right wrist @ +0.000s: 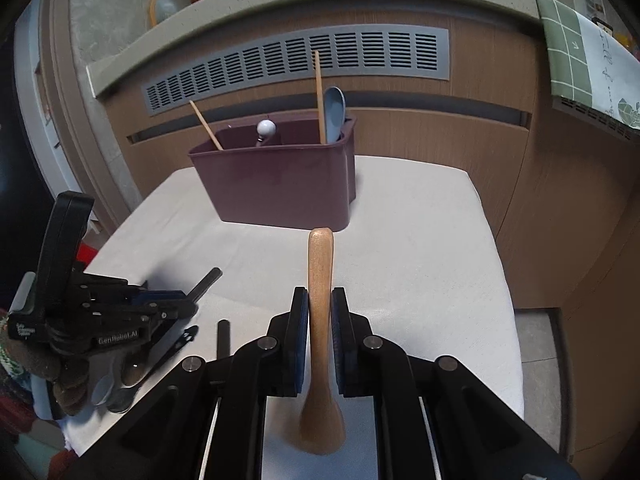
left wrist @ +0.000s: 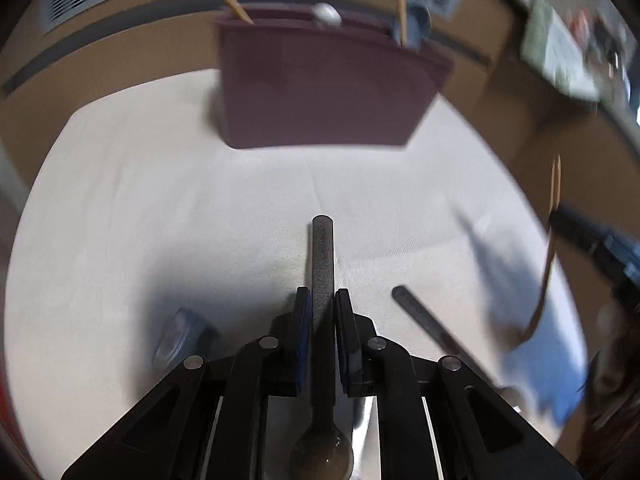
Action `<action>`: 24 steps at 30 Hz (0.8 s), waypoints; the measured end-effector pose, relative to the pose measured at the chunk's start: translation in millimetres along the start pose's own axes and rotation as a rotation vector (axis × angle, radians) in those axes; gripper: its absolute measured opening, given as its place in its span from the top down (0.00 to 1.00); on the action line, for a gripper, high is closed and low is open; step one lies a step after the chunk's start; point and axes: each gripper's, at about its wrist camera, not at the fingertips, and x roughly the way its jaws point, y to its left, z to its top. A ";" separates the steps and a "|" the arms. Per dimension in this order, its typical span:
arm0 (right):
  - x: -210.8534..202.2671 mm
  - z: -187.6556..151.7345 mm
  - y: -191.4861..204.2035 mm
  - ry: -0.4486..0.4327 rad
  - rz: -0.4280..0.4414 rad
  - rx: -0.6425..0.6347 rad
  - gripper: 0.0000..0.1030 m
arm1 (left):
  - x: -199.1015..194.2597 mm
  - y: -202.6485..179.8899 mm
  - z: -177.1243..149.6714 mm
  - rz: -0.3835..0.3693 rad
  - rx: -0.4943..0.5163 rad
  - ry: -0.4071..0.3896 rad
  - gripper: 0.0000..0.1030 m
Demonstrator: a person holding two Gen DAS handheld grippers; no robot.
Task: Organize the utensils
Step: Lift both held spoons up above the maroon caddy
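A dark metal spoon (left wrist: 322, 280) is pinched by its handle between the pads of the left gripper (left wrist: 322, 312), bowl back toward the camera and handle pointing ahead at the maroon utensil caddy (left wrist: 320, 92) standing at the far side of the white cloth-covered table (left wrist: 160, 208). On the other side, a wooden spoon (right wrist: 320, 304) is clamped at its neck by the right gripper (right wrist: 320, 316), handle tip aimed at the same caddy, in which two chopsticks (right wrist: 319, 96), a grey-blue spoon (right wrist: 334, 114) and a white round-headed utensil (right wrist: 266, 128) are seen standing. More dark utensils (right wrist: 222, 338) are left lying on the cloth near the left gripper.
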 end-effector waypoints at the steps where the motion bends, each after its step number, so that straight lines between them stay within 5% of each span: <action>1: -3.3 -0.1 1.3 -0.006 0.002 -0.003 0.90 | -9.1 1.4 -2.8 -0.018 -0.013 -0.032 0.88; 11: -15.7 4.7 8.3 -0.044 -0.002 -0.007 0.90 | -67.2 3.1 -9.3 -0.045 -0.051 -0.222 0.88; 18: -15.8 5.2 8.0 -0.048 -0.013 0.001 0.90 | -69.7 4.1 -2.2 -0.044 -0.071 -0.260 0.88; 21: -21.3 14.1 7.8 -0.076 -0.014 0.007 0.90 | -89.2 4.0 17.8 -0.081 -0.122 -0.364 0.88; 24: -38.5 46.4 7.5 -0.168 -0.016 0.024 0.90 | -130.8 0.4 59.3 -0.193 -0.179 -0.578 0.88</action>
